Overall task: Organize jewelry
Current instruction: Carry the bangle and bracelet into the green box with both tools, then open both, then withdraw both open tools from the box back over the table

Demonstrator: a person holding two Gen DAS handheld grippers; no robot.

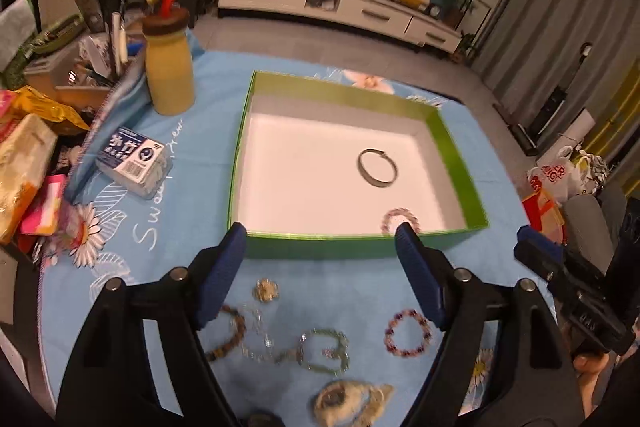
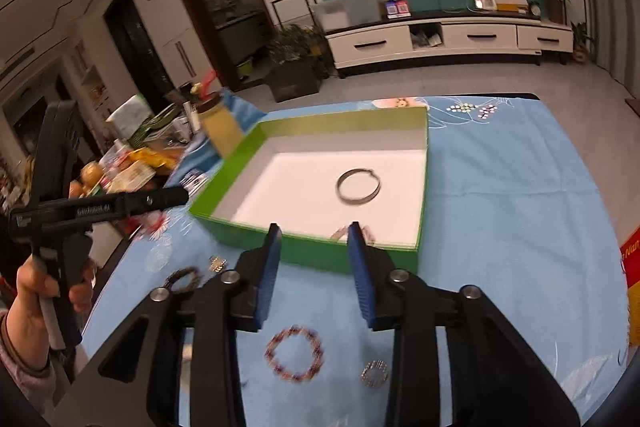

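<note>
Both hand-held grippers, left (image 1: 320, 239) and right (image 2: 314, 239), open and empty; take near beaded bracelet (image 2: 295, 353) by its rim, drop inside green box (image 2: 320, 259).

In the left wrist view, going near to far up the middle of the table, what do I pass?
Pale crumpled piece → green bead bracelet → near wall of the green box → metal bangle on the box floor → far wall of the box → flower print on the blue cloth.
</note>
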